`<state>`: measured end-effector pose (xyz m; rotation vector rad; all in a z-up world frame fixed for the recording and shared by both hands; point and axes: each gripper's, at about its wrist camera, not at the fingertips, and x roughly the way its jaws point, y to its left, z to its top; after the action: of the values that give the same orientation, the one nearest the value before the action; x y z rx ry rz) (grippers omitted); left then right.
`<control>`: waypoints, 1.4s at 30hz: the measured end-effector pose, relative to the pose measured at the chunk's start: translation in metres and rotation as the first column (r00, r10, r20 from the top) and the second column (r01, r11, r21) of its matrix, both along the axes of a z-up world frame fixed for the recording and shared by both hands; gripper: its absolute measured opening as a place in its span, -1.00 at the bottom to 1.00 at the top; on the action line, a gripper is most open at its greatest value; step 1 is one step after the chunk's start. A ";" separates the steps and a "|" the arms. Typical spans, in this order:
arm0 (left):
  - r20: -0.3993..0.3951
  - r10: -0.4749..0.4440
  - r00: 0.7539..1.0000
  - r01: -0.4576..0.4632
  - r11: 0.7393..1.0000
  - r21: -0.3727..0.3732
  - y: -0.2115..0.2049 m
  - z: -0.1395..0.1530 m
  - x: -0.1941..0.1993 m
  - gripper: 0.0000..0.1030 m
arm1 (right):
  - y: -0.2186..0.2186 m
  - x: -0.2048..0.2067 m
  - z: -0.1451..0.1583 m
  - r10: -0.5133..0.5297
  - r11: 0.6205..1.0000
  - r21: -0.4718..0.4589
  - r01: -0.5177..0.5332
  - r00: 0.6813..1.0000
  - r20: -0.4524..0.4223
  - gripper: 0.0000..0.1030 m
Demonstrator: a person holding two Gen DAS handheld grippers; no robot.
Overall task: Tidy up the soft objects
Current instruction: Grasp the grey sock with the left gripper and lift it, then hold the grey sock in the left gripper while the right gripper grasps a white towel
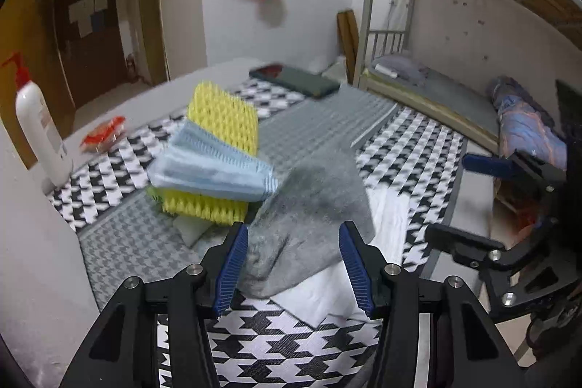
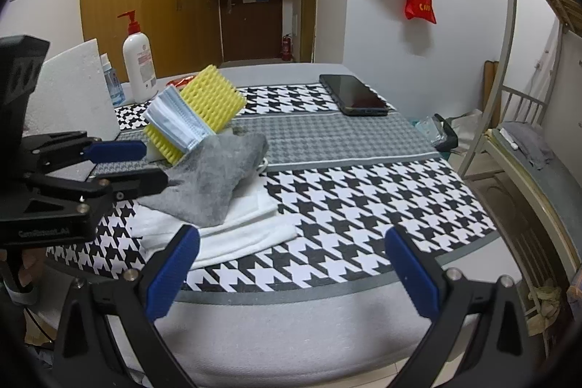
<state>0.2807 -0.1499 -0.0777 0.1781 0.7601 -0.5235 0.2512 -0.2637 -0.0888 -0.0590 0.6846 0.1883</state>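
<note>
A grey cloth (image 1: 309, 220) lies on a folded white towel (image 1: 363, 264) on the houndstooth table cover. Beside it a yellow foam sponge (image 1: 222, 126) stands tilted with light blue face masks (image 1: 214, 170) across it. My left gripper (image 1: 294, 264) is open, its blue pads either side of the grey cloth's near end, holding nothing. In the right wrist view the grey cloth (image 2: 214, 180), white towel (image 2: 247, 231), sponge (image 2: 211, 100) and masks (image 2: 178, 122) sit at left. My right gripper (image 2: 291, 264) is open and empty over the table's front edge, right of the towel.
A white pump bottle (image 2: 138, 60), a small clear bottle (image 2: 111, 82) and a white foam block (image 2: 72, 86) stand at the back left. A red packet (image 1: 103, 133) lies near them. A dark phone (image 2: 353, 95) lies at the back. A bunk bed (image 1: 454, 90) is on the right.
</note>
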 end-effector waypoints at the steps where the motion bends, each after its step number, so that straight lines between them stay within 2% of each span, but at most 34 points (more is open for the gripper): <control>1: -0.018 0.004 1.000 -0.004 1.000 0.008 0.000 -0.004 0.002 0.05 | 0.001 0.001 -0.001 0.005 1.000 0.002 -0.005 1.000 -0.002 0.99; 5: -0.051 0.034 0.998 -0.032 0.999 0.030 0.001 -0.012 0.009 0.01 | 0.004 0.009 -0.002 0.025 1.000 -0.003 -0.025 1.000 -0.012 0.99; 7: -0.061 0.049 0.997 -0.046 0.997 0.058 0.000 -0.016 0.011 -0.23 | 0.006 0.014 -0.004 0.035 0.999 -0.013 -0.035 0.999 -0.023 0.99; 9: -0.061 0.053 0.997 -0.050 0.997 0.054 0.001 -0.015 0.012 -0.65 | 0.007 0.018 -0.005 0.043 0.999 -0.015 -0.043 0.999 -0.030 0.99; 14: -0.060 0.029 0.998 -0.027 0.999 0.026 0.003 -0.013 0.010 -0.80 | 0.008 0.023 -0.005 0.051 0.999 -0.005 -0.051 0.998 -0.045 0.99; 17: -0.025 0.020 1.000 -0.020 1.000 -0.022 0.006 -0.005 0.004 -0.82 | 0.007 0.023 -0.003 0.050 0.999 -0.012 -0.050 0.998 -0.043 0.99; 19: -0.006 -0.005 1.000 0.004 0.997 -0.083 0.011 0.004 -0.001 -0.82 | 0.006 0.023 -0.002 0.042 0.999 -0.018 -0.043 0.998 -0.047 0.99; 23: 0.009 -0.083 0.997 0.083 0.984 -0.157 0.013 0.014 -0.012 -0.82 | 0.003 0.021 -0.001 0.028 0.999 -0.027 -0.029 0.998 -0.049 0.99; 26: 0.047 -0.095 0.994 0.102 0.974 -0.202 0.018 0.027 -0.018 -0.82 | -0.001 0.018 0.001 0.017 1.000 -0.026 -0.018 0.999 -0.048 0.99; 30: 0.107 -0.077 0.991 0.105 0.951 -0.290 0.036 0.048 -0.027 -0.82 | -0.002 0.016 -0.001 0.011 0.999 -0.039 -0.013 0.998 -0.055 0.99; 34: 0.173 -0.083 0.981 0.144 0.915 -0.378 0.055 0.070 -0.037 -0.82 | 0.004 0.014 -0.001 0.022 0.998 -0.049 -0.024 0.998 -0.055 0.99; 37: 0.172 -0.080 0.982 0.140 0.916 -0.376 0.062 0.076 -0.038 -0.82 | 0.009 0.014 0.002 0.035 0.998 -0.054 -0.038 0.998 -0.049 0.99; 40: 0.171 -0.071 0.983 0.127 0.929 -0.347 0.064 0.074 -0.042 -0.82 | 0.015 0.014 0.005 0.050 0.997 -0.056 -0.052 0.998 -0.042 0.99; 41: 0.164 -0.080 0.983 0.132 0.933 -0.334 0.063 0.073 -0.042 -0.71 | 0.016 0.015 0.005 0.051 0.997 -0.061 -0.054 0.998 -0.040 0.99; 42: 0.152 -0.096 0.984 0.141 0.938 -0.317 0.061 0.071 -0.042 -0.46 | 0.017 0.015 0.006 0.052 0.996 -0.065 -0.054 0.998 -0.038 0.99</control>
<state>0.2389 -0.0885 -0.0072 -0.0501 0.5233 -0.7376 0.2665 -0.2463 -0.0831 -0.1371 0.7257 0.2185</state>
